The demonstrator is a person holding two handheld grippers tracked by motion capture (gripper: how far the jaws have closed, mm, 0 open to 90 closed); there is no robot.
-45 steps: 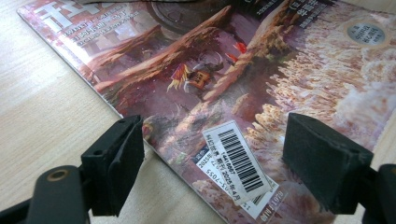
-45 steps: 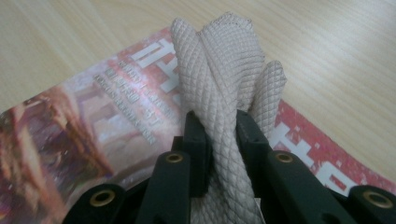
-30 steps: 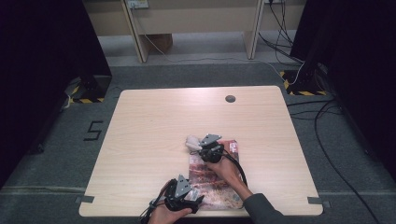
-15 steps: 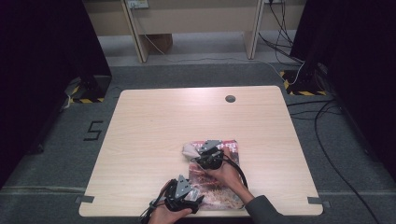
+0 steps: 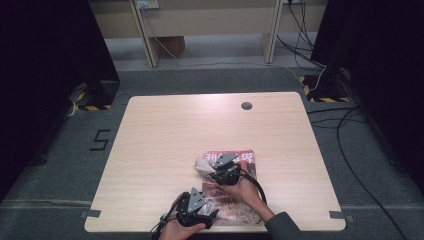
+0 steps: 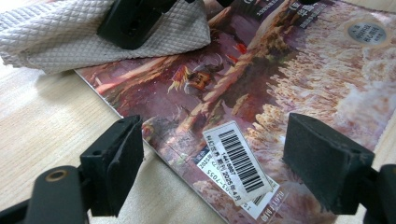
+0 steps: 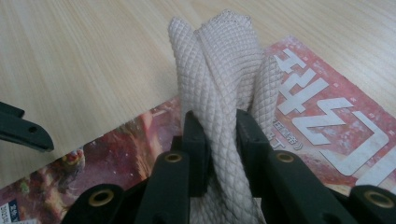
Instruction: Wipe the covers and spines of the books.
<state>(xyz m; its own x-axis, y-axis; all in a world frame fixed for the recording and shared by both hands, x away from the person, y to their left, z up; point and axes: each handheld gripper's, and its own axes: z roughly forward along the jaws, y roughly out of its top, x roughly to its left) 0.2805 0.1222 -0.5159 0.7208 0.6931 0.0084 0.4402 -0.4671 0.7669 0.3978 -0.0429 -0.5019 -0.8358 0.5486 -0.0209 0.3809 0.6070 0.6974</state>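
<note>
Pale wood tabletop [image 5: 165, 145] is carrying a magazine [image 5: 240, 200] at its near edge. Nearest, the left gripper [image 6: 210, 156] is hovering with its jaws wide apart, the magazine's barcode label [image 6: 238, 163] lying between its fingertips, unpinched. Beyond it, the right gripper [image 7: 219, 140] is clamping a bunched white waffle cloth [image 7: 224, 70], which is sticking out past its fingertips and resting over the cover's far corner. Wiping the cover looks like the step in hand; next, the right hand probably needs to drag the cloth across while the left steadies the magazine.
</note>
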